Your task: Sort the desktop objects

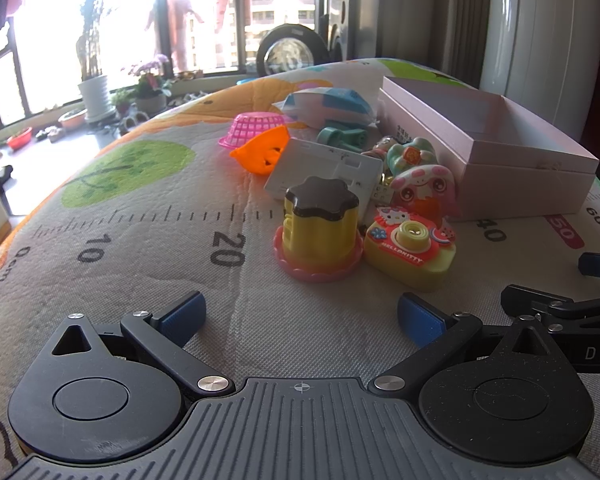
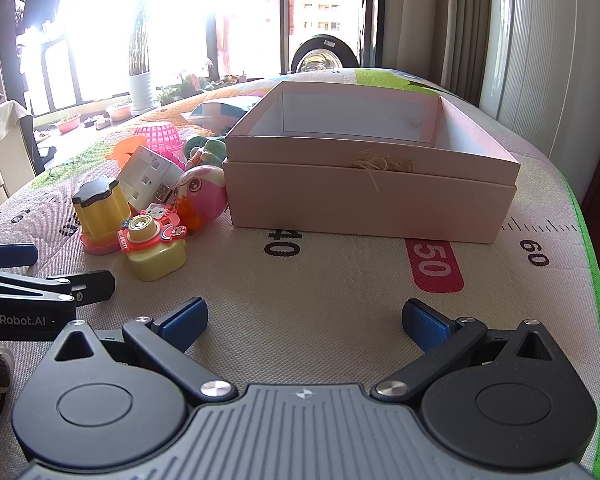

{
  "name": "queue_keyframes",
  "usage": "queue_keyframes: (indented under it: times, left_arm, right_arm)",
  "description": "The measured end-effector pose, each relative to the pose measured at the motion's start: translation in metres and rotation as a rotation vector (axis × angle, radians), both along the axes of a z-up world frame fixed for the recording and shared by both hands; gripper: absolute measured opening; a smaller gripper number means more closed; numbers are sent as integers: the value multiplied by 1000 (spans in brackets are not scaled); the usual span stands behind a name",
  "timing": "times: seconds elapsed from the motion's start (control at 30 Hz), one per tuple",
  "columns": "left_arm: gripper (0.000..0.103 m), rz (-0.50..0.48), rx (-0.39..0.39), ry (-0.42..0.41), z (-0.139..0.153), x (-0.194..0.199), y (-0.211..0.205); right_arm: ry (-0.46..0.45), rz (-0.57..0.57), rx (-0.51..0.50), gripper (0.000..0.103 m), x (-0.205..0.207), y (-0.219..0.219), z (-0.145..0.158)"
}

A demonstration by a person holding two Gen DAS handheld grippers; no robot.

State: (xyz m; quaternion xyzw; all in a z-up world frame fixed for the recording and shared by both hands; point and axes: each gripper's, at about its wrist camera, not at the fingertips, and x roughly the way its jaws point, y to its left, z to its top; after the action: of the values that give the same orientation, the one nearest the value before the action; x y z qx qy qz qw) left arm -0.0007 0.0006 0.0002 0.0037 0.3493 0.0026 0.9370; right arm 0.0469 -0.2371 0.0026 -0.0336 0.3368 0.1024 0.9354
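Left gripper (image 1: 302,318) and right gripper (image 2: 305,322) spread wide over bare mat (image 2: 300,280), toys (image 1: 320,232) heaped mid-frame beside pink box (image 2: 372,196).

- The mat (image 1: 148,248) is beige-grey, printed with a black ruler scale, a green tree shape, orange patches and a red label around one number.
- The open box (image 2: 372,200) is pale pink outside and white inside.
- The basket (image 1: 252,128) is bright pink mesh.
- The fish-shaped toy (image 1: 262,154) is orange.
- The pudding toy (image 1: 318,232) is yellow with a dark brown top and a pink frilled base.
- The toy camera (image 1: 412,248) is pale yellow with a red face and cartoon stickers.
- The round doll (image 2: 202,192) is pink and white.
- The flat block (image 1: 324,164) is white.
- Both grippers' fingertips (image 1: 184,316) are blue on black arms.
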Motion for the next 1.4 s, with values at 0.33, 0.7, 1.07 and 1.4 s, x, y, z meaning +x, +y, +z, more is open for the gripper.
queue_keyframes:
  times: [0.33, 0.7, 1.07, 1.4]
  left_arm:
    - [103, 0, 0, -1, 0, 0, 0]
    - [103, 0, 0, -1, -1, -1, 0]
    - [103, -12, 0, 28, 1, 0, 1]
    - [103, -75, -77, -66, 14, -12, 17]
  right_arm:
    - [0, 0, 0, 103, 1, 1, 0]
    - [0, 0, 0, 103, 3, 3, -1]
    - [63, 34, -11, 103, 3, -3, 5]
    - [106, 69, -33, 103, -3, 0, 9]
